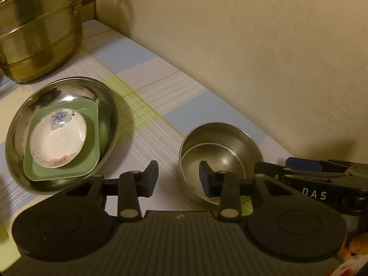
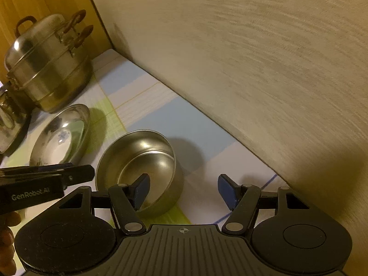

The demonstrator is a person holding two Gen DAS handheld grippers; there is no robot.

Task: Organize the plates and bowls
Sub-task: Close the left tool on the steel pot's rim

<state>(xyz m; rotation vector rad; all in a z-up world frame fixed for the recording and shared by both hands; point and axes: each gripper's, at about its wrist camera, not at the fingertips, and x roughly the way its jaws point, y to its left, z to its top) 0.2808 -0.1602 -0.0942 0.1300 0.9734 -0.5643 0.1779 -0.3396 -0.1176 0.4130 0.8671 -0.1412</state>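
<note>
On the checked desk (image 1: 147, 87), the wide steel dish (image 1: 108, 105) holding a green square plate (image 1: 92, 151) and a white floral saucer (image 1: 58, 135) is seen at left; the nested steel bowls (image 1: 220, 142) stand ahead-right of the half-spread, empty left tool (image 1: 179, 179); the right tool (image 2: 184, 191), spread wide and empty, is judged nearer, with one finger over their rim.

Left gripper (image 1: 179, 177): I see it pitched steeply down, jaws part open, nothing between the pads. Right gripper (image 2: 184, 191): same downward pitch, jaws set wider, also gripping nothing. The two run side by side, close; each shows at the edge of the other's view. A few fingers (image 2: 8, 241) of my left hand wrap the left handle; right fingertips (image 1: 355, 249) just visible.
</note>
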